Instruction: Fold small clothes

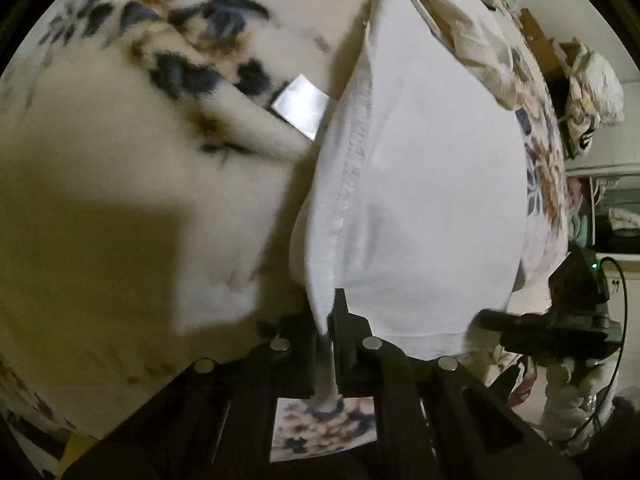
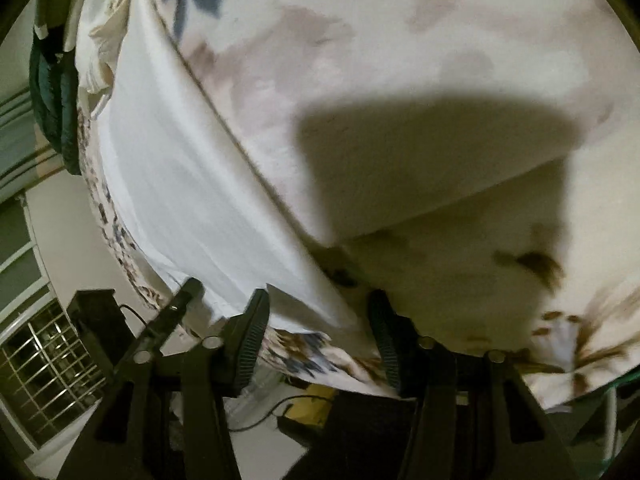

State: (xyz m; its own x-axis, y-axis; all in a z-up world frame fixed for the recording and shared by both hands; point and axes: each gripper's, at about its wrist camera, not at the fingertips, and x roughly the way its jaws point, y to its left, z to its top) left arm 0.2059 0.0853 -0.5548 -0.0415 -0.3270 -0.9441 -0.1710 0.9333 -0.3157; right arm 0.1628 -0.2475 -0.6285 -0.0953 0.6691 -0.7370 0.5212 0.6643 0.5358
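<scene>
White cotton garment (image 1: pixel 420 184) lies spread on the fluffy cream blanket with blue and brown flower print (image 1: pixel 120 160), its stitched hem edge running down toward the left gripper (image 1: pixel 326 332). Left gripper's dark fingers are pinched together on the near corner of the white garment, cloth bunched and hanging between them. Right gripper (image 2: pixel 320 328) sits at the same garment's near edge (image 2: pixel 180 184), ribbed black fingers (image 2: pixel 252 344) spread apart with cloth edge lying between them; no squeeze visible. In the left wrist view the right gripper (image 1: pixel 532 328) shows just right of the white garment's bottom edge. Small shiny silver square piece (image 1: pixel 300 106) rests on the blanket, touching the garment's left hem. Crumpled cream-coloured cloth (image 1: pixel 452 24) lies at the garment's far end, overlapping it. Both views motion-blurred. Dark rectangular shadow (image 2: pixel 420 152) falls on the blanket right of the garment.
</scene>
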